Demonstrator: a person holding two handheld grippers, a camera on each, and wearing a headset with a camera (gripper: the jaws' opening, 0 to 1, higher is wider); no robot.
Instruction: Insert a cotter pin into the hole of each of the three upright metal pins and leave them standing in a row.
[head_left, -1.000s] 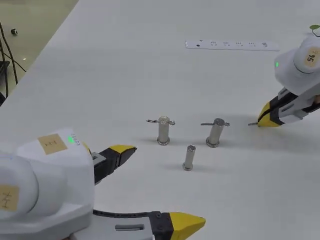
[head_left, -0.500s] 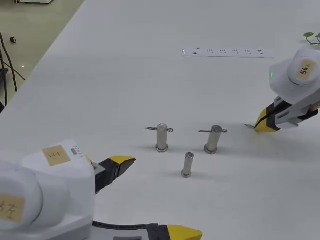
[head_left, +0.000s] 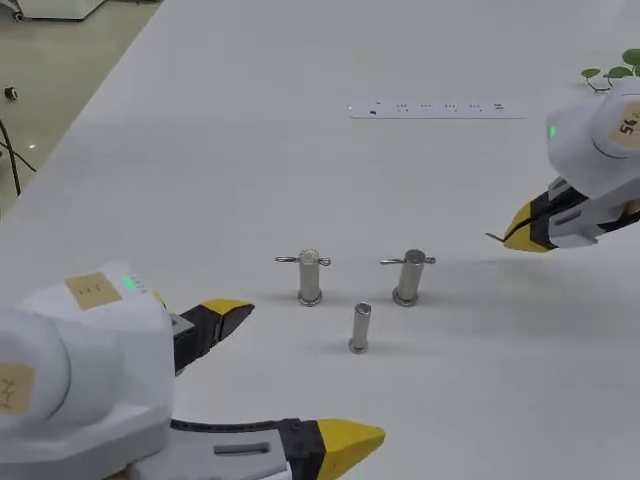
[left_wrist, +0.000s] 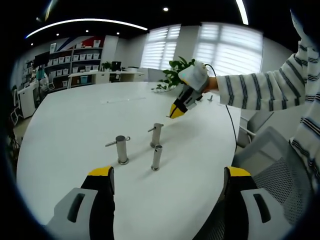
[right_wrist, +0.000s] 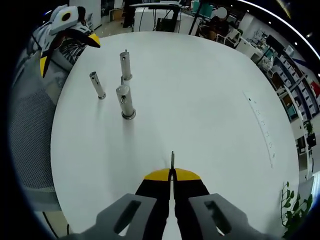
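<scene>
Two of the three metal pins carry a cotter pin through the hole: the left pin (head_left: 310, 280) and the right pin (head_left: 407, 279), which stand side by side on the white table (head_left: 250, 150). One more, the bare pin (head_left: 360, 328), stands at about 6 o'clock from the gap between them, a little out of the row, and nothing is passed through it.

The right gripper (head_left: 520, 238) is held above the table at 3 o'clock from the group, well apart from it. Its jaws are pressed together on a thin cotter pin (right_wrist: 172, 159), of which a short end projects beyond the tips. The left gripper (head_left: 298, 372) is held at 7 o'clock, near the bare pin, with its jaws spread wide and nothing between them.

Several risks can be judged. The bare pin is slim and stands free, so it could be tipped over if the cotter pin is pushed against its side and not into the hole, unless it is steadied by the left gripper. The direction of the hole cannot be told, so a wrong approach angle is possible. The cotter pin is gripped by a small part only and might turn or slip. The right pin lies close to the path and could be knocked.
</scene>
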